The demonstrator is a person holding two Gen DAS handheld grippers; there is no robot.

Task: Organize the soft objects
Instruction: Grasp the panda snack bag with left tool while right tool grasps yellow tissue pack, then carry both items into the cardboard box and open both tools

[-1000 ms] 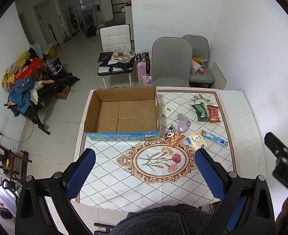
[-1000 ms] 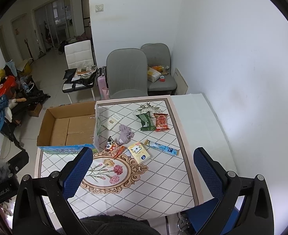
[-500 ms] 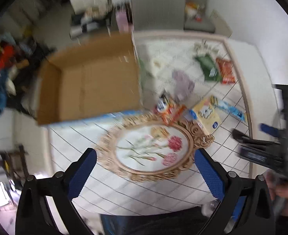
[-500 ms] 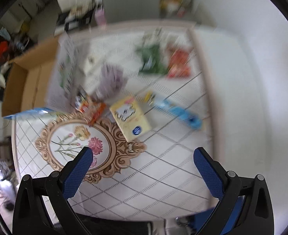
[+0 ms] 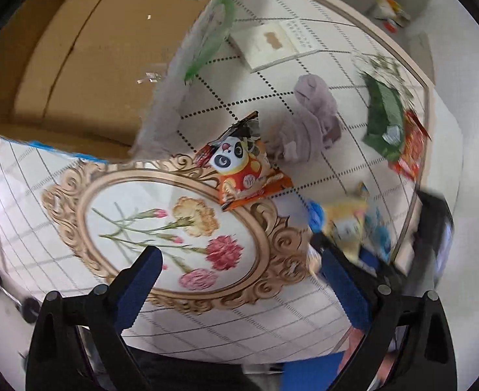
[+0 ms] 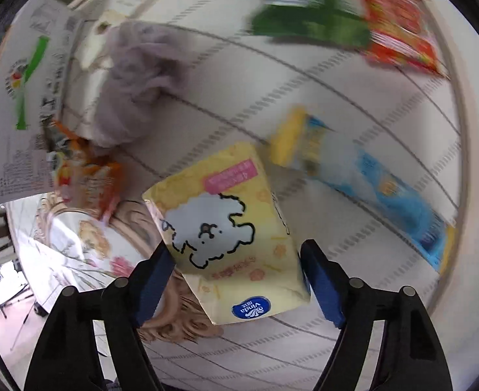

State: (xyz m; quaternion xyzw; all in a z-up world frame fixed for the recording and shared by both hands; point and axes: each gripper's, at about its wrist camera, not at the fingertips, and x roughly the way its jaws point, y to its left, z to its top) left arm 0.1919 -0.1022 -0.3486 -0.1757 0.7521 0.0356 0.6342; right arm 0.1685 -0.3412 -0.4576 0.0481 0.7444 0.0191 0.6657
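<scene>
A yellow tissue pack with a white cartoon dog lies on the table between the open fingers of my right gripper, which is low over it. The pack shows blurred in the left wrist view. A crumpled lilac cloth lies further back. A panda snack bag lies beside it. My left gripper is open and empty above the flower medallion. The open cardboard box stands at the back left.
A green packet and a red packet lie at the right. A blue and yellow tube lies right of the tissue pack. A white card lies at the back. The right gripper's body is near the table's right edge.
Both grippers have dropped from high above the table to close over it. The right gripper now straddles the tissue pack. The left has come down over the medallion.
</scene>
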